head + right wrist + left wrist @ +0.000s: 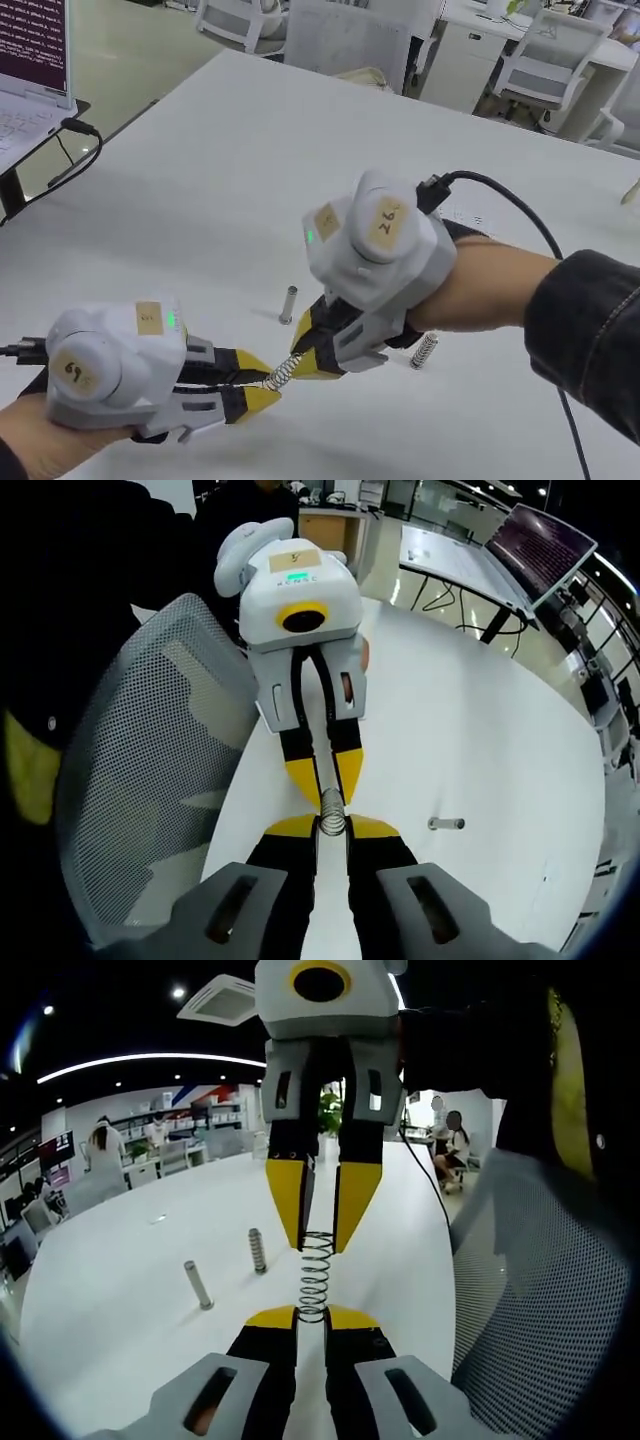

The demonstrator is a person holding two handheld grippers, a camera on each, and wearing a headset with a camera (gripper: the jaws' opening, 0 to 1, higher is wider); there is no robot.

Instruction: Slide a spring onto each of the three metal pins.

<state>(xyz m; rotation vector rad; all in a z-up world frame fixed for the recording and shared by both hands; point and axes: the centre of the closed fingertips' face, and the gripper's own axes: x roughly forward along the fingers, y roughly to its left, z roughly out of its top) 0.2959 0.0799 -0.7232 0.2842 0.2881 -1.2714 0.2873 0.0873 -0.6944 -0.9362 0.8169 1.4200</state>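
A short coil spring (283, 372) hangs in the air between the two grippers' yellow tips, above the white table (250, 180). My left gripper (262, 385) is shut on its near end (314, 1280). My right gripper (300, 360) comes in from the opposite side and pinches the other end (331, 818). I cannot tell whether a pin runs through the spring. A bare metal pin (288, 304) stands upright just beyond the grippers, and shows as well as a pin (198, 1284) in the left gripper view. Another pin wrapped in a spring (424, 350) sits to the right, under the right hand.
A laptop (30, 60) on a stand with a black cable (80, 150) sits at the far left. Office chairs (340, 35) line the table's far edge. A grey mesh chair back (540, 1290) stands close behind the table's near side.
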